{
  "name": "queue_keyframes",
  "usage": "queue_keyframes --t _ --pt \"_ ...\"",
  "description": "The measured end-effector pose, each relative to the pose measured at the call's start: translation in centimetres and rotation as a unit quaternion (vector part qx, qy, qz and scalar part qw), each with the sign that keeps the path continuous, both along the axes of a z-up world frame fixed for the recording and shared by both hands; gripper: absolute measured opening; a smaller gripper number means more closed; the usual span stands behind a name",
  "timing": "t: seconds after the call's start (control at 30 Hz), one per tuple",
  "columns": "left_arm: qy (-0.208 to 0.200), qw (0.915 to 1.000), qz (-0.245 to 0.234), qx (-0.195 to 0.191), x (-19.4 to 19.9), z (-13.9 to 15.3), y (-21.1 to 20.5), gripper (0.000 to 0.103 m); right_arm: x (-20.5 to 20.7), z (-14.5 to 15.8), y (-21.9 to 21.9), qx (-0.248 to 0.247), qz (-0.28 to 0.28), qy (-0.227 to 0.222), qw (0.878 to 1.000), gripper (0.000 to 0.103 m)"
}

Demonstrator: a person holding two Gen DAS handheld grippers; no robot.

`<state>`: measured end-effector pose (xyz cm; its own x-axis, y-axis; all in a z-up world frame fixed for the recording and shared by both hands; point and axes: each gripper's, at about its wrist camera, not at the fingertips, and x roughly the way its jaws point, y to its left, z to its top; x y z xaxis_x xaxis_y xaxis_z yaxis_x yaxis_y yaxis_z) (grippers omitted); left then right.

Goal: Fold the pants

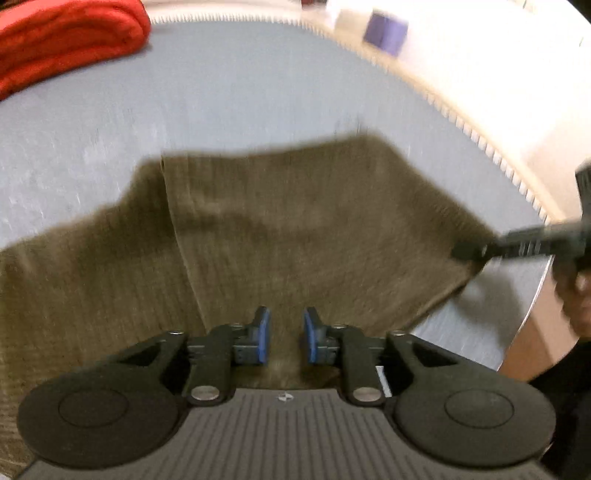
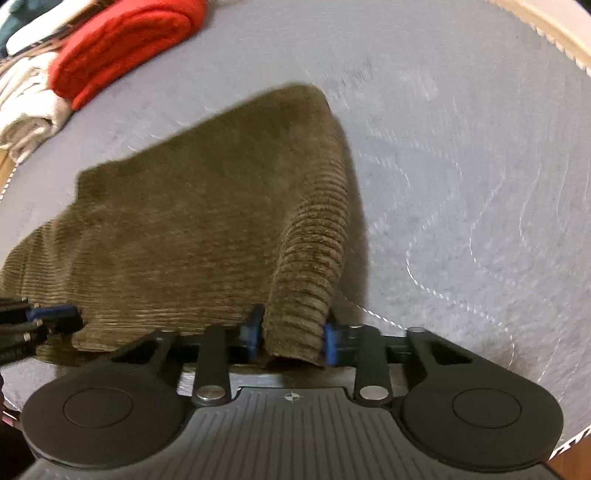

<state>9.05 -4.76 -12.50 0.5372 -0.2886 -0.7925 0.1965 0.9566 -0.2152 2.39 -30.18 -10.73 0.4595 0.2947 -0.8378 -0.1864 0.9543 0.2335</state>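
Note:
Olive-brown corduroy pants (image 1: 280,229) lie on a grey table cover (image 1: 229,92), with the near part lifted. My left gripper (image 1: 286,338) hovers over the pants' near edge, its blue pads a small gap apart with cloth below them; whether it pinches cloth is unclear. My right gripper (image 2: 293,338) is shut on a bunched fold of the pants (image 2: 207,206) and holds that corner up. In the left wrist view the right gripper (image 1: 476,251) grips the pants' right corner. In the right wrist view the left gripper (image 2: 51,314) shows at the pants' left edge.
A folded red cloth (image 1: 62,40) lies at the far left of the table, also in the right wrist view (image 2: 122,44), beside white and beige folded clothes (image 2: 29,110). A purple box (image 1: 386,31) stands beyond the table. The table's edge (image 1: 532,314) is near on the right.

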Motion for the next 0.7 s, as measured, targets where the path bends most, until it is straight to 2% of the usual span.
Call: queue_keyframes --t 0.07,0.13,0.27,0.37,0.4,0.43,0.57,0.7 --pt "-0.023 0.9990 0.017 -0.035 -0.1 1.4 0.7 0.030 -1.1 1.3 1.5 -0.027 0.033 -0.046 0.998 0.025" --pt "-0.036 0.9966 0.028 -0.069 -0.2 2.5 0.8 0.030 -2.6 2.8 3.5 -0.052 0.077 -0.098 0.991 0.025" --pt "-0.052 0.9885 0.036 -0.137 0.4 4.3 0.2 0.031 -6.2 4.6 8.0 -0.082 0.167 -0.181 0.966 0.024" --pt "-0.047 0.9807 0.030 -0.187 1.4 5.1 -0.1 0.048 -8.1 4.9 10.7 -0.105 0.222 -0.220 0.944 0.024" --pt "-0.046 0.9793 0.027 -0.195 1.6 5.4 -0.3 0.057 -8.7 4.8 11.6 -0.113 0.239 -0.230 0.937 0.024" --pt "-0.043 0.9787 0.021 -0.199 2.1 5.5 -0.7 0.063 -9.1 4.9 12.0 -0.119 0.249 -0.234 0.932 0.024" --pt "-0.027 0.9819 0.016 -0.187 4.2 4.6 -2.5 0.065 -10.1 4.4 14.1 -0.141 0.285 -0.252 0.914 0.024" --pt "-0.018 0.9875 0.019 -0.155 5.8 3.1 -3.6 0.064 -10.1 4.6 15.7 -0.147 0.296 -0.254 0.909 0.024"
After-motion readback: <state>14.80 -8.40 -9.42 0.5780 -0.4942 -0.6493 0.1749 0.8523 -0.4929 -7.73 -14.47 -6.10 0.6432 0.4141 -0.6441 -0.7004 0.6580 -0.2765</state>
